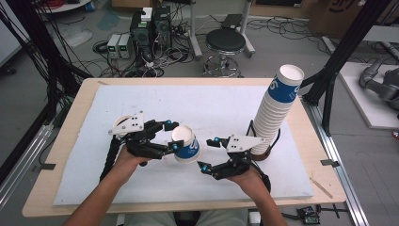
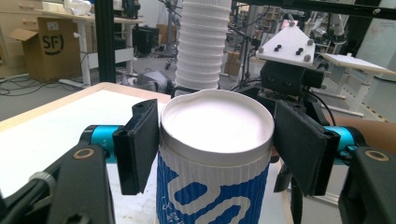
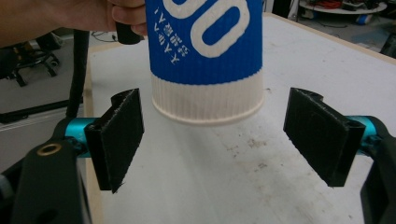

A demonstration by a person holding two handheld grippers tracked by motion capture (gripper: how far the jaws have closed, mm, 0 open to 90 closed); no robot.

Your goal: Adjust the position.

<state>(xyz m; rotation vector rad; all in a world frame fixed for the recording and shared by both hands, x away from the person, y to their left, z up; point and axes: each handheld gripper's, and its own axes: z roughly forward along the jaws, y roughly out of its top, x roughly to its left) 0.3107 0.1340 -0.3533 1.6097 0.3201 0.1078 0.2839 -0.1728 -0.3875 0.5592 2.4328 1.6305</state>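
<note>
A blue-and-white ribbed paper cup (image 1: 188, 147) is held tilted above the white board, and my left gripper (image 1: 172, 135) is shut on it near its white end. In the left gripper view both black pads (image 2: 140, 144) flank the cup (image 2: 215, 186) just below its rim. My right gripper (image 1: 206, 153) stands open just right of the cup. In the right gripper view the cup's (image 3: 208, 56) white-banded end hangs ahead of my right gripper (image 3: 217, 126), apart from both pads (image 3: 119, 135). A hand shows behind the cup there.
A tall leaning stack of the same cups (image 1: 276, 110) stands at the board's right side, close behind my right hand, and rises in the left gripper view as the stack (image 2: 201, 46). A white cup rim (image 1: 121, 122) peeks out under the left gripper's plate. The white board (image 1: 211, 101) lies on a wooden table.
</note>
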